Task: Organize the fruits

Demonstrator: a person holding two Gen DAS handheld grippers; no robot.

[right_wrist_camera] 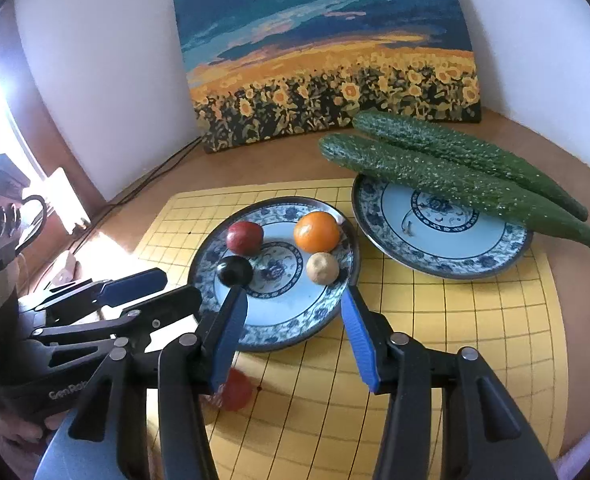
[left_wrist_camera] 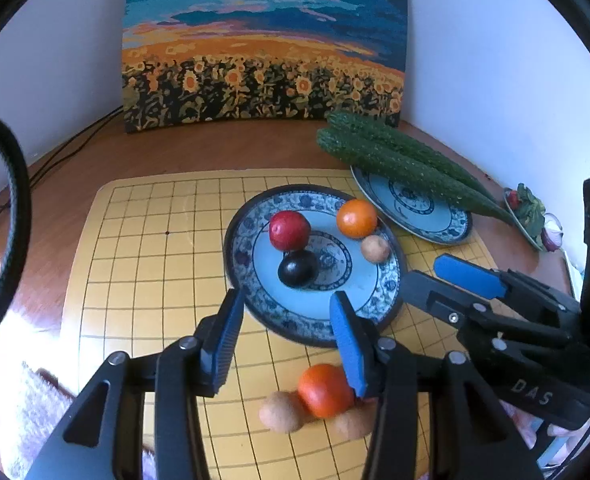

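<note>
A blue-patterned plate (left_wrist_camera: pixel 295 322) (right_wrist_camera: pixel 295 320) holds a red fruit (left_wrist_camera: pixel 290 230) (right_wrist_camera: pixel 245 237), a black fruit (left_wrist_camera: pixel 297 268) (right_wrist_camera: pixel 234 271), an orange (left_wrist_camera: pixel 356 218) (right_wrist_camera: pixel 317 231) and a small tan fruit (left_wrist_camera: pixel 375 248) (right_wrist_camera: pixel 322 267). A red-orange fruit (left_wrist_camera: pixel 323 390) (right_wrist_camera: pixel 237 390) and two tan fruits (left_wrist_camera: pixel 281 412) lie on the yellow grid board (left_wrist_camera: pixel 135 280) in front of the plate. My left gripper (left_wrist_camera: pixel 287 340) is open and empty above the plate's near rim. My right gripper (right_wrist_camera: pixel 293 340) is open and empty; it shows in the left wrist view (left_wrist_camera: pixel 447 280) beside the plate.
A second patterned plate (left_wrist_camera: pixel 447 228) (right_wrist_camera: pixel 435 248) at the back right carries two cucumbers (left_wrist_camera: pixel 395 160) (right_wrist_camera: pixel 455 176). A sunflower painting (left_wrist_camera: pixel 263 48) (right_wrist_camera: pixel 327 52) leans on the wall. A small dish with greens (left_wrist_camera: pixel 529 212) sits far right. Cables (left_wrist_camera: pixel 71 148) run along the left.
</note>
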